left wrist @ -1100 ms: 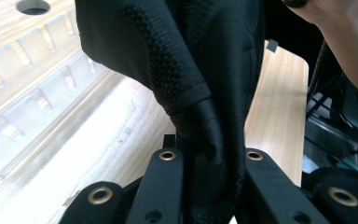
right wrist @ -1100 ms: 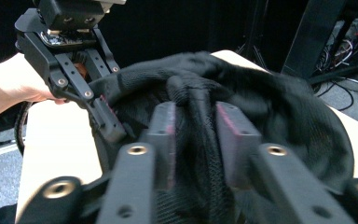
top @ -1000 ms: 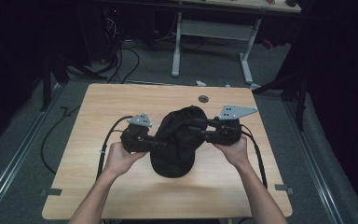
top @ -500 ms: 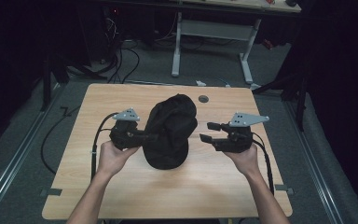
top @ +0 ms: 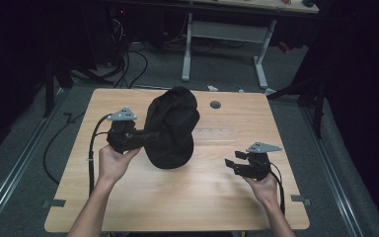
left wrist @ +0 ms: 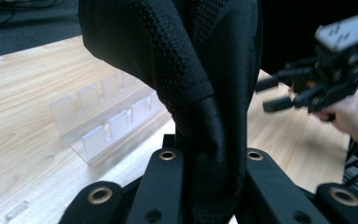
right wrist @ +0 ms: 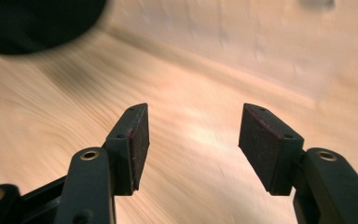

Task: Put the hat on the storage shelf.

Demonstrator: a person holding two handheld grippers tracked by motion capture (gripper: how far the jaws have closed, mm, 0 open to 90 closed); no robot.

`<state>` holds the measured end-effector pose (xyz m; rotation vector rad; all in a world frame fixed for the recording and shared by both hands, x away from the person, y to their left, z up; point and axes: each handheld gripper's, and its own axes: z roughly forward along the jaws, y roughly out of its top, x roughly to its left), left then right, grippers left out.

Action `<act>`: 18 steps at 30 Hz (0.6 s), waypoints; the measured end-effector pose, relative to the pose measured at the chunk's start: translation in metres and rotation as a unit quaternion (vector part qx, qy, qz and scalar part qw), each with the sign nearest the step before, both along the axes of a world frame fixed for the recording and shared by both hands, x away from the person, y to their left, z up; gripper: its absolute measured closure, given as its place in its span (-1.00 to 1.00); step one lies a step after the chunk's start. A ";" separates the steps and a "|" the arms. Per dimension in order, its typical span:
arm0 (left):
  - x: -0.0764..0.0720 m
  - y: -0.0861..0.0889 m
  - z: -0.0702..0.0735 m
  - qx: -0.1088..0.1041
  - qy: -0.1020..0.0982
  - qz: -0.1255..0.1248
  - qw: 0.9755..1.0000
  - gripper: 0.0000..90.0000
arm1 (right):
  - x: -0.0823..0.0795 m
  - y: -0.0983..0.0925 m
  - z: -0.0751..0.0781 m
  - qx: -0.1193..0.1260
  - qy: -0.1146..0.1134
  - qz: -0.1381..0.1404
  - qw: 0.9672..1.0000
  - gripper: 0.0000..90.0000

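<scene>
— Where is the black fabric bag (top: 171, 128), and how does it lie?

— I have it hanging from my left gripper (top: 148, 136), clamped tight on a fold, long axis running toward the table's (top: 187, 197) far edge. What it holds, I cannot tell.

— The right gripper (top: 233, 165)?

— Jaws just opened, nothing between them, well apart from the bag. A clear plastic rack (left wrist: 103, 119) lies beyond.

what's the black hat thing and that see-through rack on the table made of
The black hat looks like matte knit or mesh fabric: a fine pebbled weave, soft folds, a stitched edge. The slotted rack seems to be clear plastic, maybe acrylic: see-through, with glossy edges. The table appears light wood-grain, possibly laminate.
</scene>
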<state>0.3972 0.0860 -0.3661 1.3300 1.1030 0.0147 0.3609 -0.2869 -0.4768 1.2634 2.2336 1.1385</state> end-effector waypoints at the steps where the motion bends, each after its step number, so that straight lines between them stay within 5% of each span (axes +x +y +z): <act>1: 0.001 0.001 0.000 -0.001 0.001 0.006 1.000 0.88 | 0.000 -0.002 -0.007 -0.005 0.004 -0.008 1.000 -0.07; 3: 0.003 0.002 0.000 -0.003 0.001 0.011 1.000 0.88 | 0.001 -0.008 -0.024 -0.013 0.018 -0.040 0.999 -0.10; 8: 0.007 0.005 0.003 -0.009 0.002 0.028 1.000 0.88 | 0.001 -0.015 -0.037 -0.023 0.015 -0.078 0.997 -0.07; 11: 0.009 0.006 0.004 -0.004 -0.001 0.032 0.999 0.88 | 0.002 -0.020 -0.047 -0.044 0.007 -0.120 0.992 -0.04; 18: 0.019 0.008 0.007 0.001 -0.003 0.062 0.998 0.88 | 0.004 -0.021 -0.053 -0.059 0.011 -0.141 0.988 -0.07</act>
